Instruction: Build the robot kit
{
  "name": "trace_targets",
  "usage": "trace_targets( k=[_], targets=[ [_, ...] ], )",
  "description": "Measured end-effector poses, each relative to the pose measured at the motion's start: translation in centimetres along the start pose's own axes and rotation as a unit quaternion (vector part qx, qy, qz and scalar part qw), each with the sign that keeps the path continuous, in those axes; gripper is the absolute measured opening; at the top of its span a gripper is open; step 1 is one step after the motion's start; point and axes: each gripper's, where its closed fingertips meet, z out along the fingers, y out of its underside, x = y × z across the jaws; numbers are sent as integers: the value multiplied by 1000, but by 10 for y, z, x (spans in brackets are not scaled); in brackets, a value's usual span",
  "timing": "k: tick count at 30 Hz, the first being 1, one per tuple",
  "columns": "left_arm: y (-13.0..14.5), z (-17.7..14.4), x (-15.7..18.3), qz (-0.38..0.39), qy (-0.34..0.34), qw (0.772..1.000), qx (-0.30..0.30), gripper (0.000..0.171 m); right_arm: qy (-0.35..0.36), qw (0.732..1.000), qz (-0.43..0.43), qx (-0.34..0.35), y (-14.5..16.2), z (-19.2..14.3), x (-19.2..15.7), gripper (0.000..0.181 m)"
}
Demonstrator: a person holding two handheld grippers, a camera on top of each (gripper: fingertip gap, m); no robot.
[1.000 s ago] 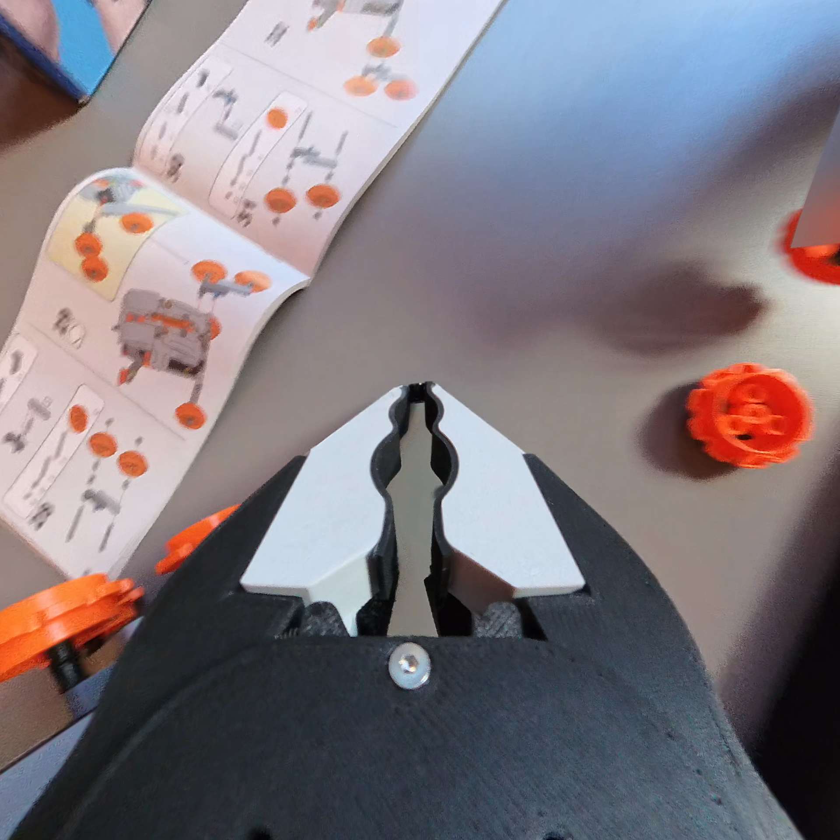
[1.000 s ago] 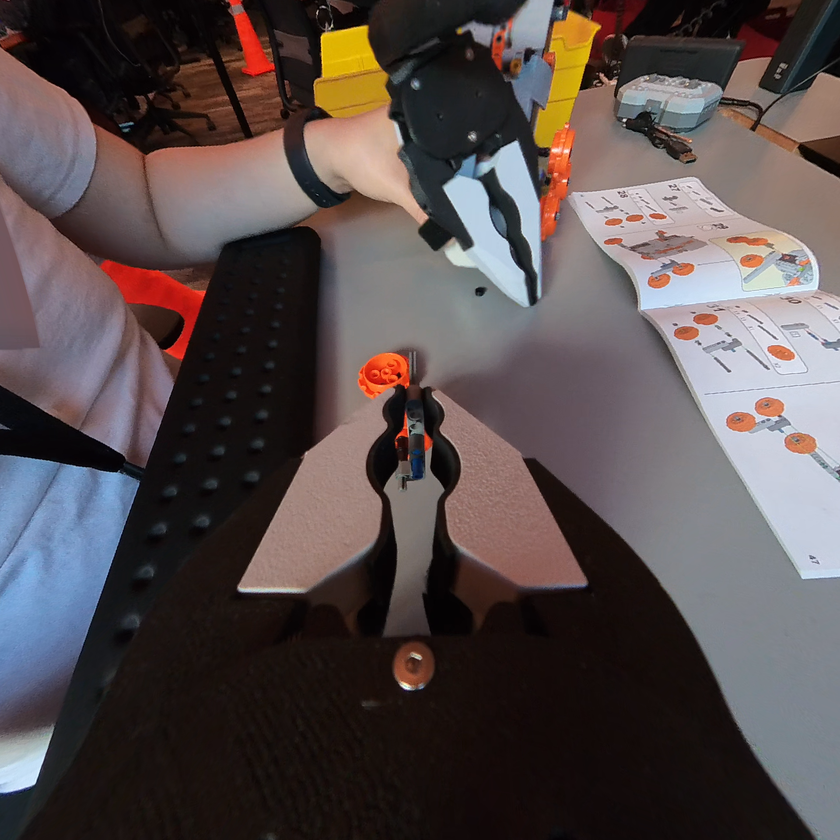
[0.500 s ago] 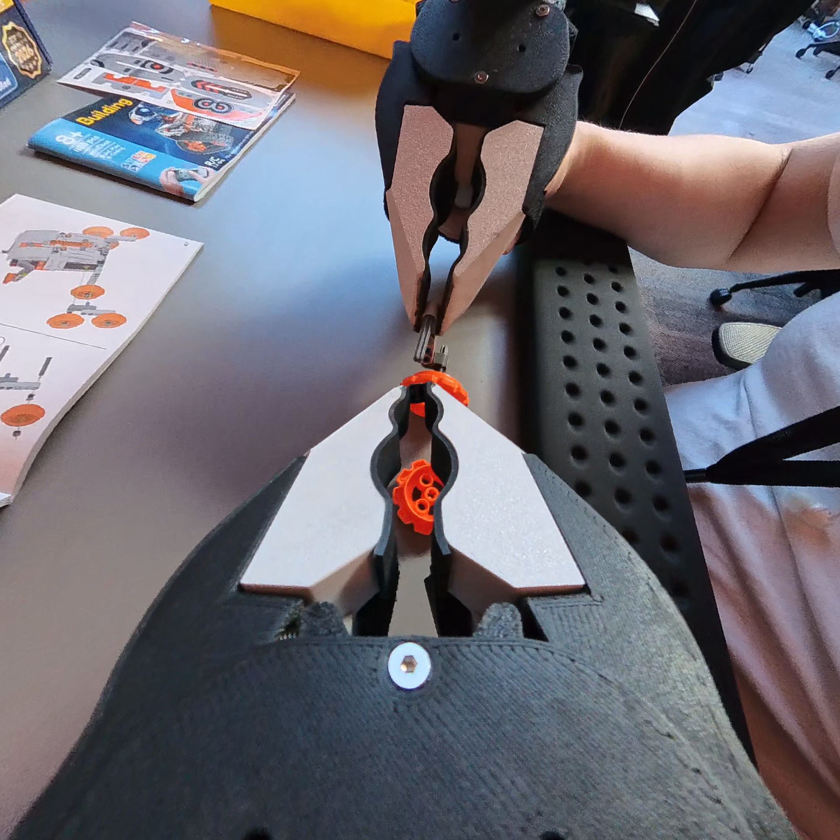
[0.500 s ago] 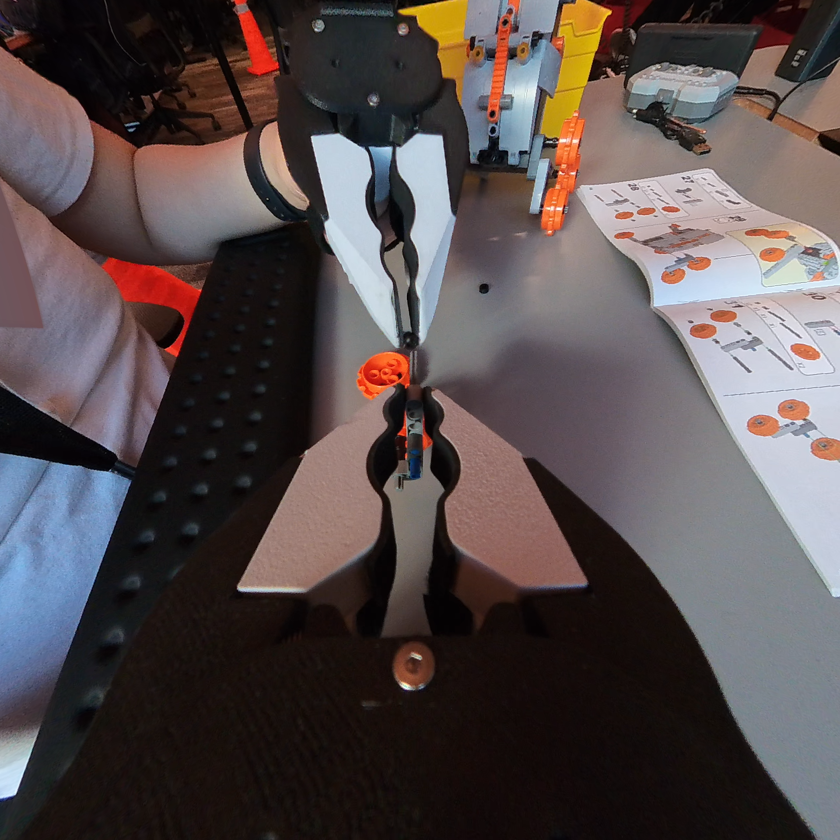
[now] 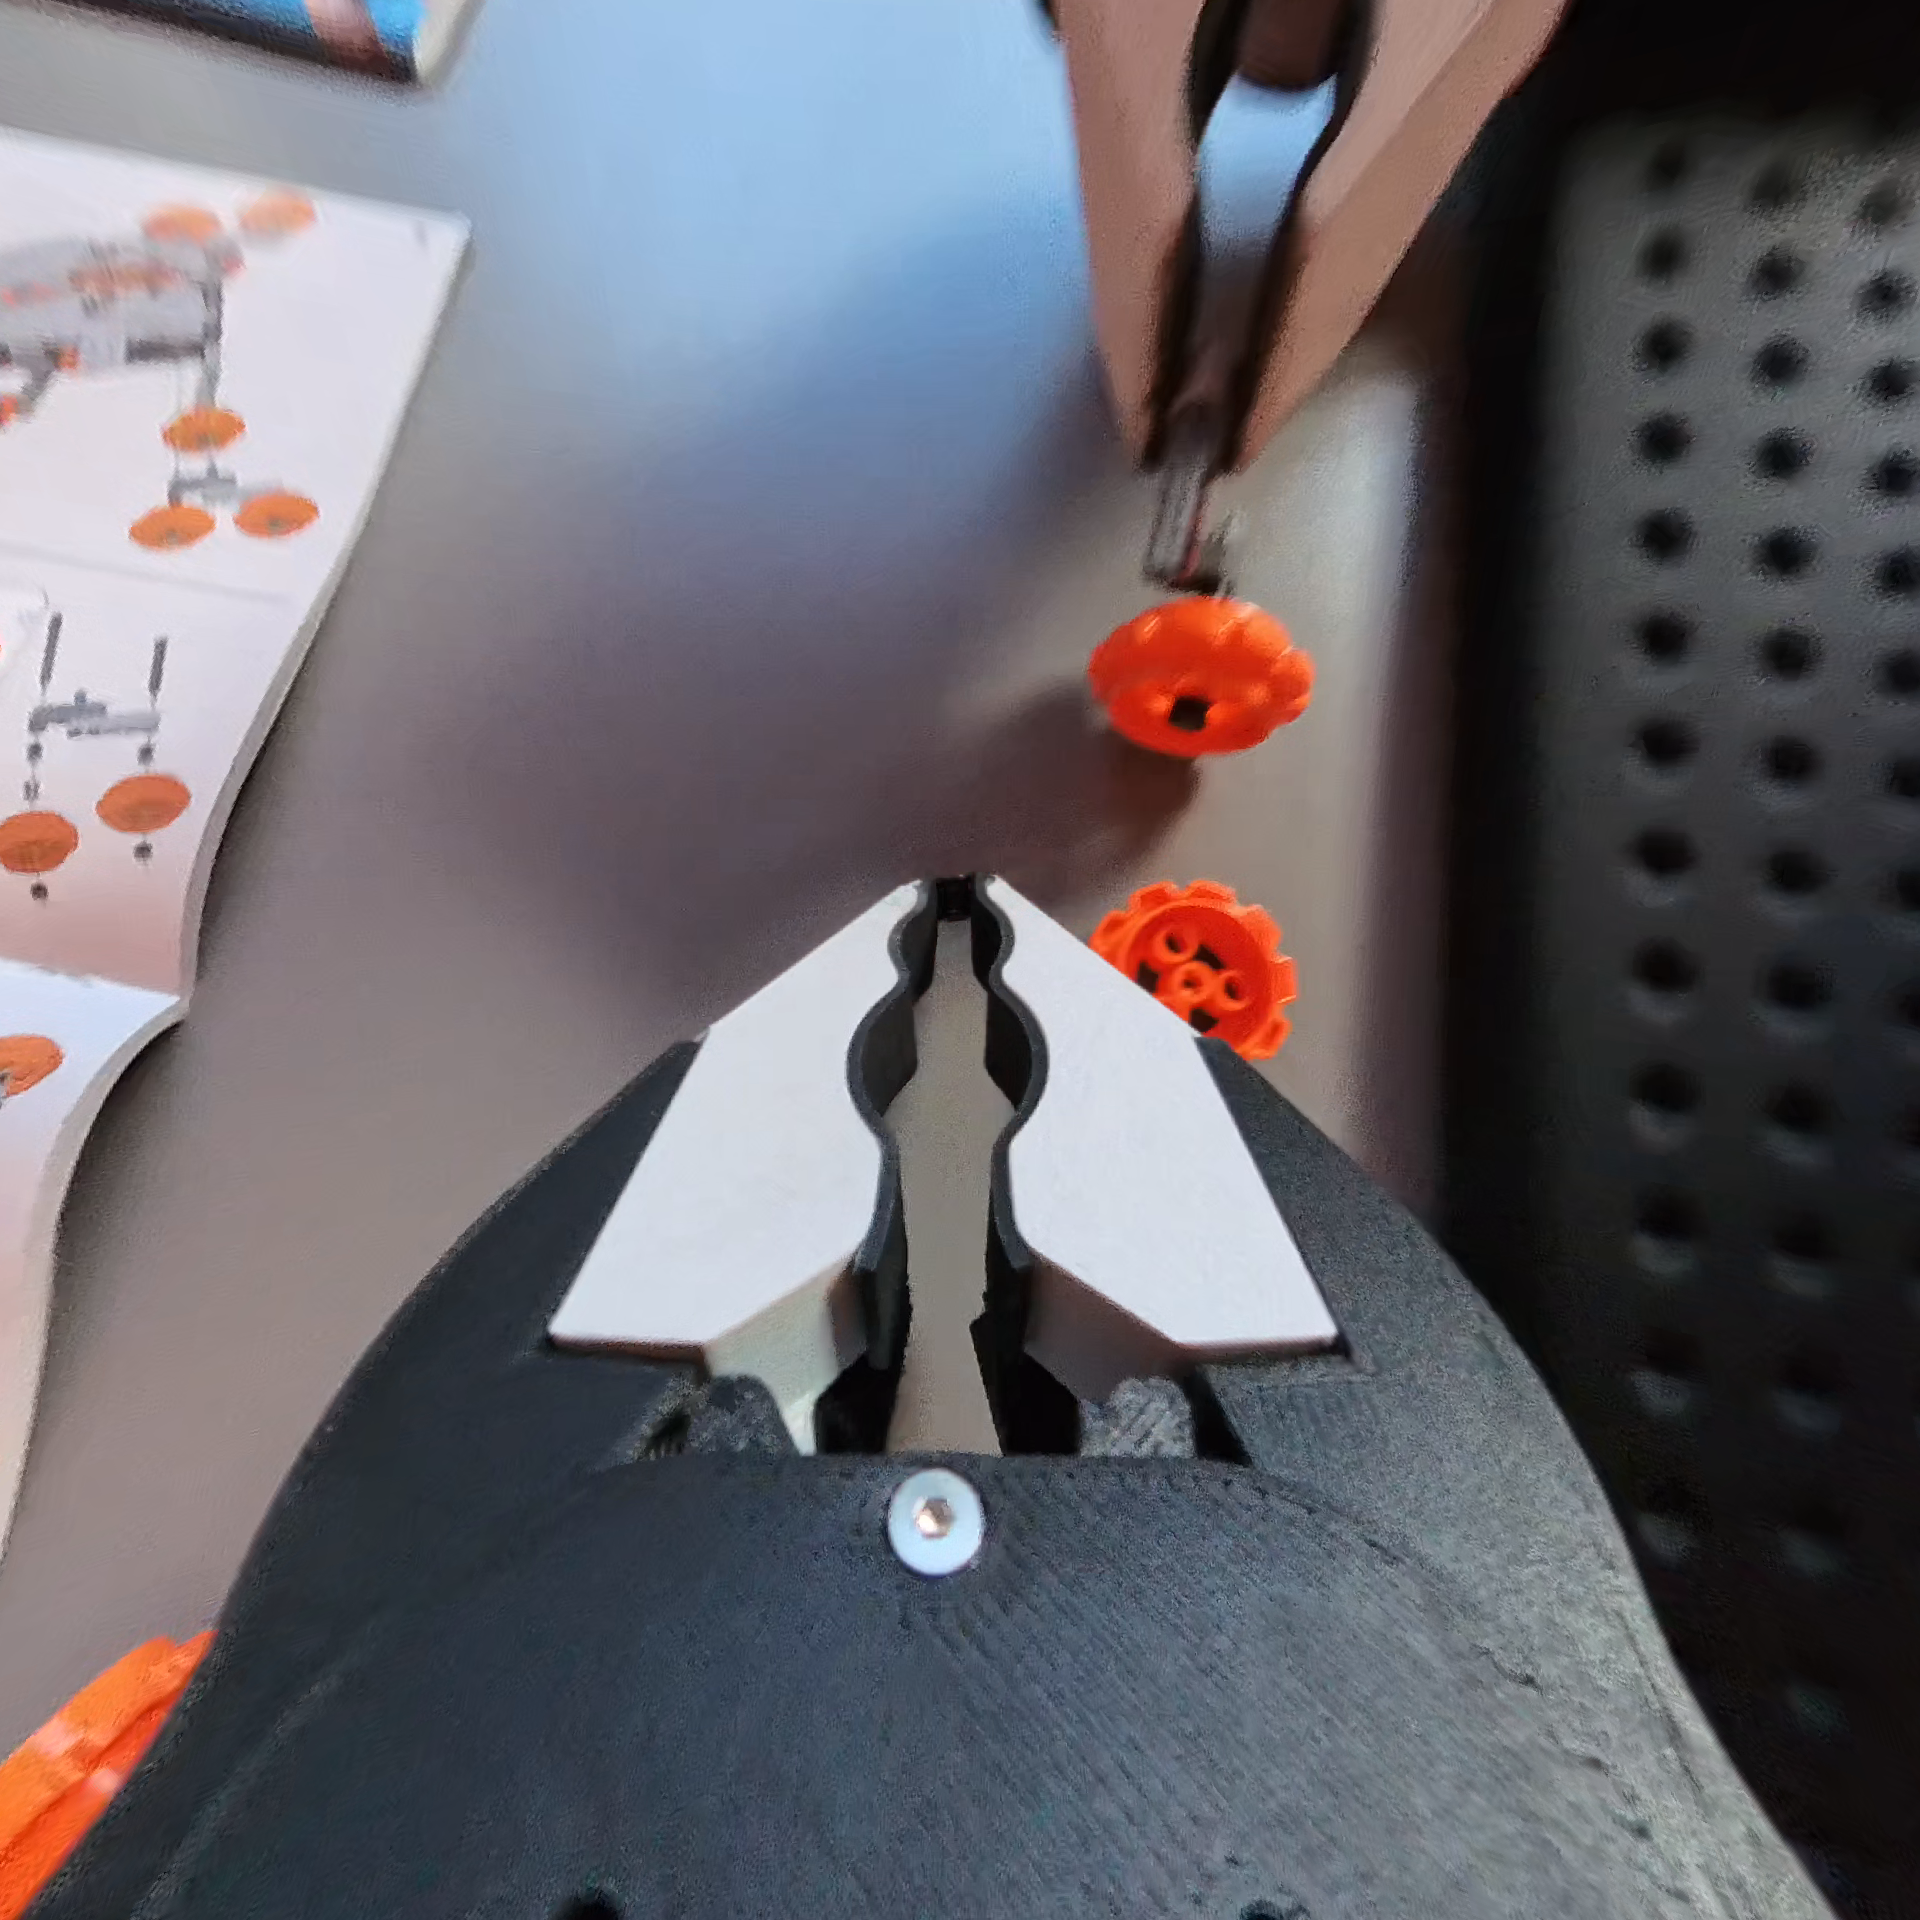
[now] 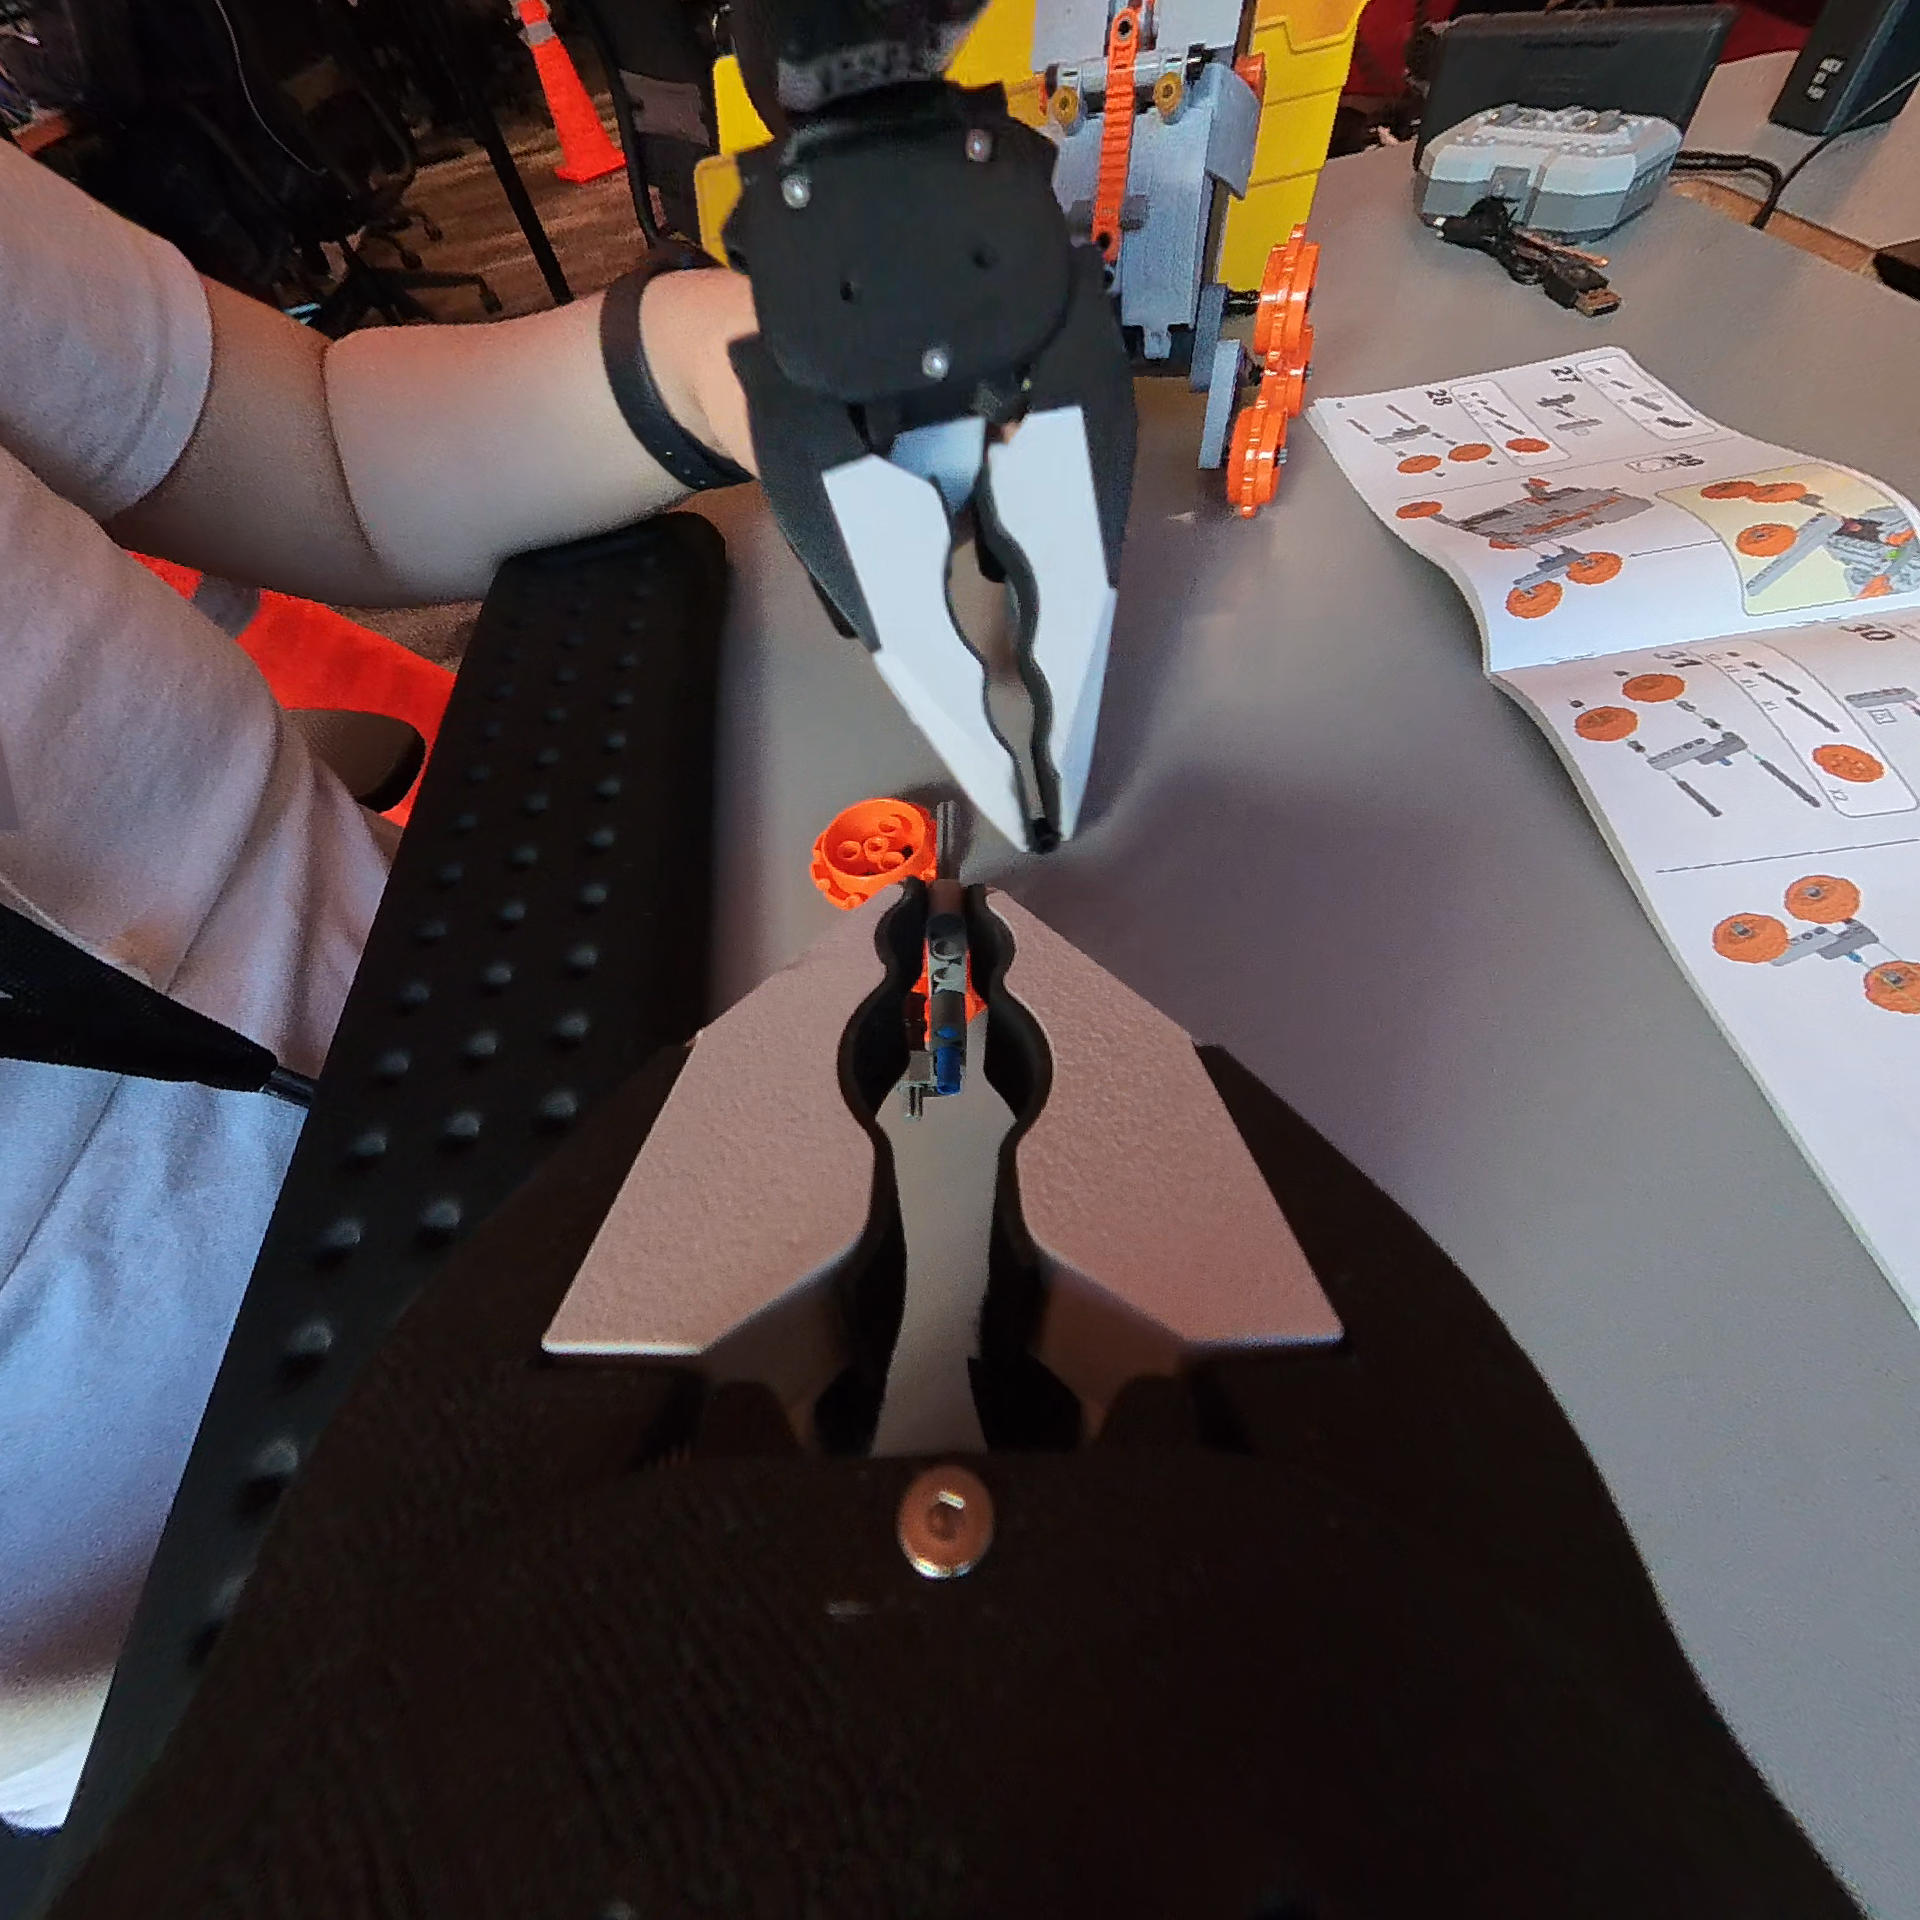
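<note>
My right gripper (image 6: pixel 943 894) is shut on a small grey beam-and-axle part (image 6: pixel 948 997) with a blue pin. An orange wheel (image 5: pixel 1200 675) sits on the part's lower end, just above the grey table. In the left wrist view the right gripper (image 5: pixel 1195 457) comes down from the top with that part (image 5: pixel 1179 520). My left gripper (image 5: pixel 951 899) is shut on a small black piece at its tips. It shows in the right wrist view (image 6: pixel 1039 831), pointing down just right of the axle tip. A loose orange wheel (image 5: pixel 1195 971) (image 6: pixel 868 847) lies flat on the table beside both grippers.
An open instruction booklet (image 6: pixel 1714 675) (image 5: pixel 208 520) lies on the table. A black perforated panel (image 6: pixel 499 935) (image 5: pixel 1714 727) runs along the table edge by the person's arm (image 6: pixel 416 447). A grey and orange brick model (image 6: pixel 1153 208), a yellow bin (image 6: pixel 1288 135) and a grey control unit (image 6: pixel 1548 166) stand behind. The gap from one gripper's tips to the other's is roughly 8 cm. From the left gripper's tips to the loose orange wheel (image 5: pixel 1195 971) is close to 4 cm. Seen from the right wrist view (image 6: pixel 873 850) as well.
My left gripper swung round from the booklet to face the right gripper, then shifted sideways off the axle line and closer to the table. The right gripper has stayed still with its part.
</note>
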Motion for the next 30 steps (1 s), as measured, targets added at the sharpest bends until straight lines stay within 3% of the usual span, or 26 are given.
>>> trace_targets(
  k=[6,9,15,21,24,30],
  targets=[
    [5,6,-7,37,-40,998,-23,4,2,1000,-2,2,0,-2,-1,6],
    [2,-1,-14,45,-76,996,-13,41,1,1000,-2,1,0,-2,-1,6],
    [-57,-27,30,4,30,990,136,23,0,1000,-6,3,0,-1,-1,6],
    [-67,-23,33,24,27,989,145,4,1,1000,-22,5,-1,-2,-4,7],
    [-62,-16,34,29,25,991,130,9,3,1000,-26,7,-2,-2,-4,7],
    [-62,-16,34,24,26,990,138,3,0,1000,-27,3,0,-1,-4,7]
  ],
)
